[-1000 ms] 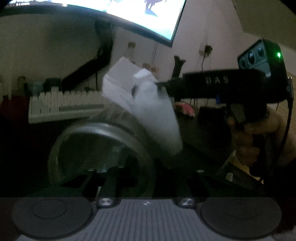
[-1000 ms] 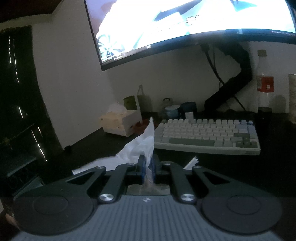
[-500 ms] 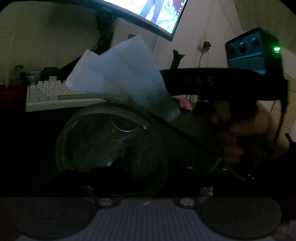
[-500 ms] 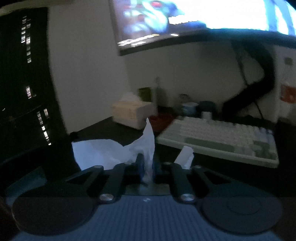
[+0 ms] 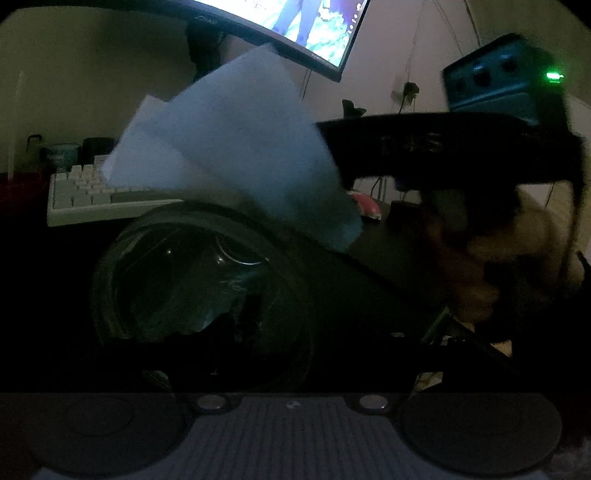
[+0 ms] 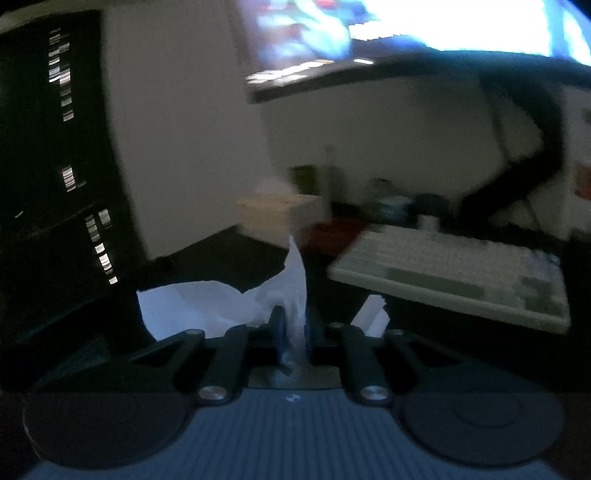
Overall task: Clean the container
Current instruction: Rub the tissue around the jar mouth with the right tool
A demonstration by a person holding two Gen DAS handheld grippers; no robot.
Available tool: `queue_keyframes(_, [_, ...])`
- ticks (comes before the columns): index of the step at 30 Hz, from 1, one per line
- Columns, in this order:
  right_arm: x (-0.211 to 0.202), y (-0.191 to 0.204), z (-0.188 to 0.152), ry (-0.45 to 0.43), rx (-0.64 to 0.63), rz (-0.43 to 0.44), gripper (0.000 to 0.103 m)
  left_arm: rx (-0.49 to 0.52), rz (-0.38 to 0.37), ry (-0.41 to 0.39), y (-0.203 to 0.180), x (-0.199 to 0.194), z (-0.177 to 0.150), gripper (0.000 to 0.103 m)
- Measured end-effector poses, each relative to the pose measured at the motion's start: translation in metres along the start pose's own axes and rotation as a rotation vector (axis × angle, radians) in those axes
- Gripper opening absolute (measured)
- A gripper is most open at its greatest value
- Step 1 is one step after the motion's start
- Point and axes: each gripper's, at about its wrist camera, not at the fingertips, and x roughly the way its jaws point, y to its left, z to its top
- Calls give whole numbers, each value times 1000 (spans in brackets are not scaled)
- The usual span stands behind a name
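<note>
A clear glass container (image 5: 199, 280) lies on its side in my left gripper (image 5: 243, 325), its open mouth toward the camera. The left fingers are dark and hard to make out around it. My right gripper (image 6: 293, 325) is shut on a white tissue (image 6: 291, 291). In the left wrist view the right gripper's body (image 5: 436, 155) comes in from the right and holds the tissue (image 5: 243, 155) against the container's upper far rim.
A white keyboard (image 5: 88, 192) (image 6: 454, 280) lies on the dark desk behind. A monitor (image 5: 295, 33) hangs above. A tissue box (image 6: 277, 218) and mugs (image 6: 399, 203) stand at the back. A red object (image 5: 365, 206) lies right of the container.
The tissue has moved up from beside the container's mouth to its upper rim. The right wrist view has swung left and blurred. The scene has darkened.
</note>
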Motion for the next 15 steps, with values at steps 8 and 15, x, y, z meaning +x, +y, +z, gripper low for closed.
queue_keyframes(8, [2, 2, 2, 4, -21, -81, 16, 8, 7, 1, -3, 1, 0, 69])
queue_keyframes(15, [4, 9, 1, 10, -30, 5, 14, 5, 8, 1, -2, 1, 0, 70])
